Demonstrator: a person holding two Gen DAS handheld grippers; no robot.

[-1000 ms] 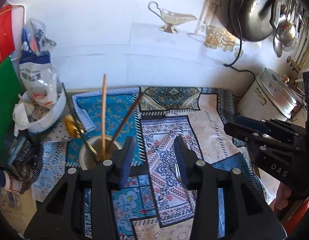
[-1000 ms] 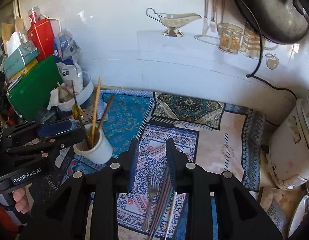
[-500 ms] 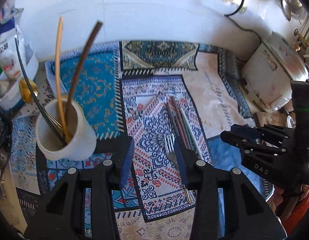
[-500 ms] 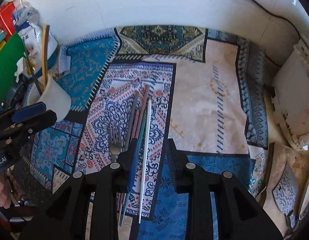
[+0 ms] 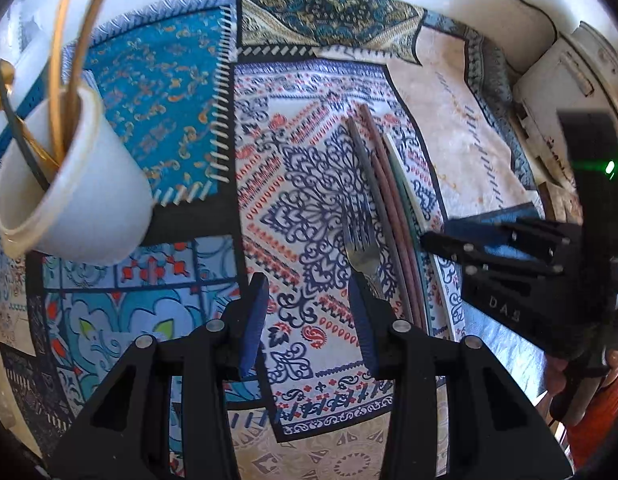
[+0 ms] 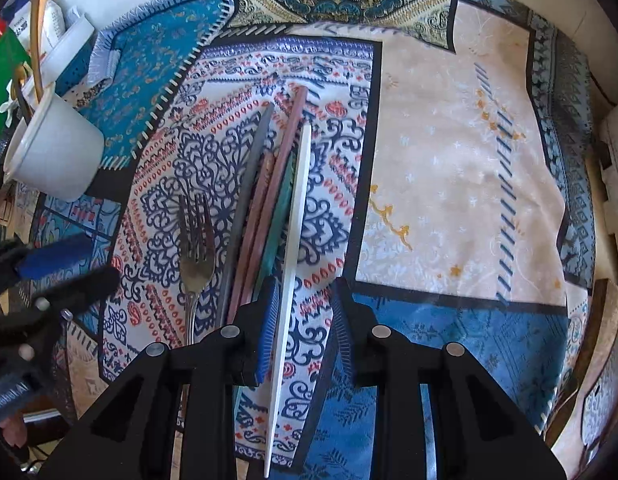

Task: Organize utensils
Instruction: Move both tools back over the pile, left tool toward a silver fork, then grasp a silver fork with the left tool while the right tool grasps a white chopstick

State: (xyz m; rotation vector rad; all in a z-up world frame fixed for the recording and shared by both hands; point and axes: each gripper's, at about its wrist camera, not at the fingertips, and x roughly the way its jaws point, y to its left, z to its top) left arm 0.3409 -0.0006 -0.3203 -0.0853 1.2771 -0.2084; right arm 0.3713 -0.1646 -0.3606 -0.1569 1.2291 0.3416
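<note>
Descent is completed: both grippers, brought low since a second ago, are held unclenched, the right gripper [image 6: 305,312] straddling the white chopstick [image 6: 295,216], the left gripper [image 5: 309,316] beside the fork [image 5: 361,240]; grasping seems imminent.

Patchwork patterned cloth [image 6: 449,168] covers counter; green board [image 6: 5,76] far left; white appliance [image 5: 565,92] right.

On your tabletop, the patterned patchwork cloth [image 6: 449,152] carries everything. The silver metal fork [image 6: 195,240] lies left of a bundle of long thin chopsticks [image 6: 265,200], side by side and touching; the white plastic chopstick [image 6: 295,232] lies at the bundle's right edge. Well to the left and farther back stands the white ceramic cup [image 5: 73,188] with several slender sticks [image 5: 63,60] standing in it. Your left tongs [image 5: 307,312] hang over the fork's handle, your right tongs [image 6: 305,320] over the white chopstick.
</note>
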